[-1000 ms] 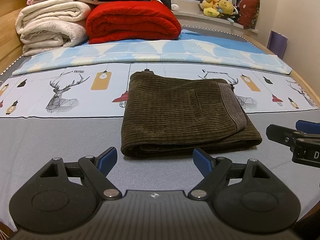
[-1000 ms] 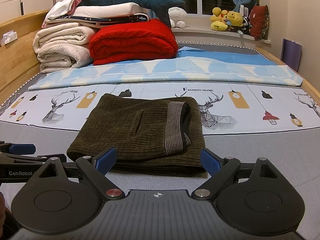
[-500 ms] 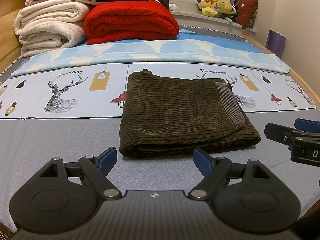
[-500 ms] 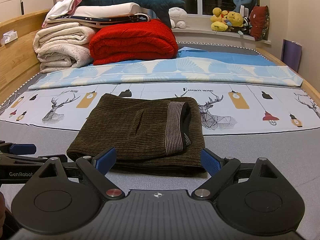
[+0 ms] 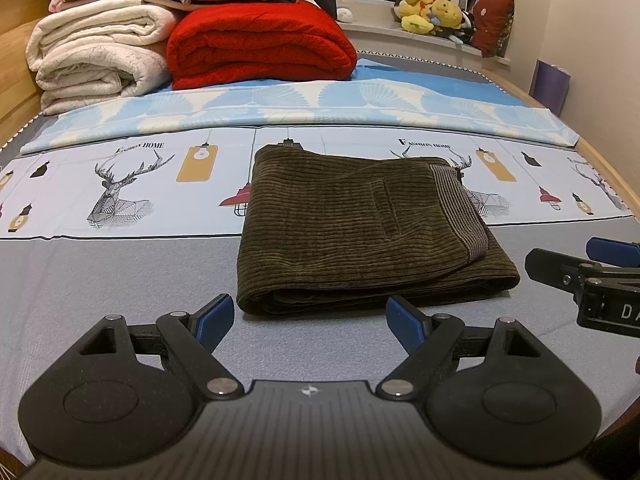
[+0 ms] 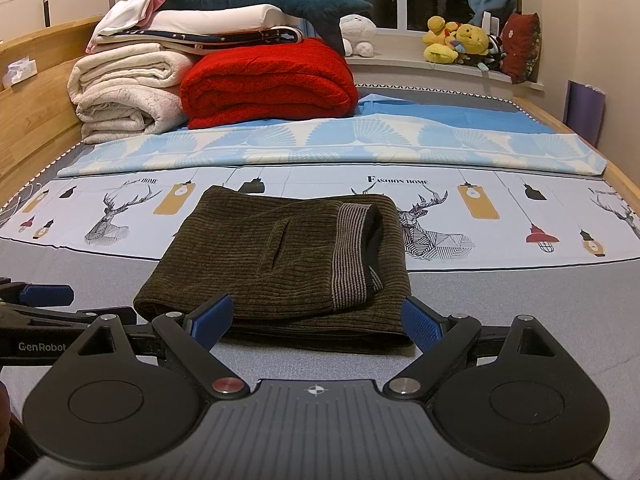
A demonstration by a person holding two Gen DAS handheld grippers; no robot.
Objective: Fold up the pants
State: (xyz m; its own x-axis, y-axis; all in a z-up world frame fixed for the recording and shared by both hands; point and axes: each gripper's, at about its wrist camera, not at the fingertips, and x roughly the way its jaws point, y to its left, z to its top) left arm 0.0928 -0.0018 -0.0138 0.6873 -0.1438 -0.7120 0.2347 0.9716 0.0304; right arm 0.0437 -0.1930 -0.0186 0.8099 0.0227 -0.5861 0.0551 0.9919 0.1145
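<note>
Pants (image 5: pixel 360 232) folded on bed (image 5: pixel 100 280) | left tongs (image 5: pixel 308 320) apart | right tongs (image 6: pixel 316 320) apart

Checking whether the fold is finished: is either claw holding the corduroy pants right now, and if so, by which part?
Nothing is held. The left claw and right claw are both open, just short of the folded brown corduroy pants, which lie free on the bed.

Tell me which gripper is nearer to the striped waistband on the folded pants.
Right. The right gripper sits at the pants' near edge, almost straight below the striped waistband. The left gripper also sits just short of the pants, but farther left of the waistband. Both are open and hold nothing.
</note>
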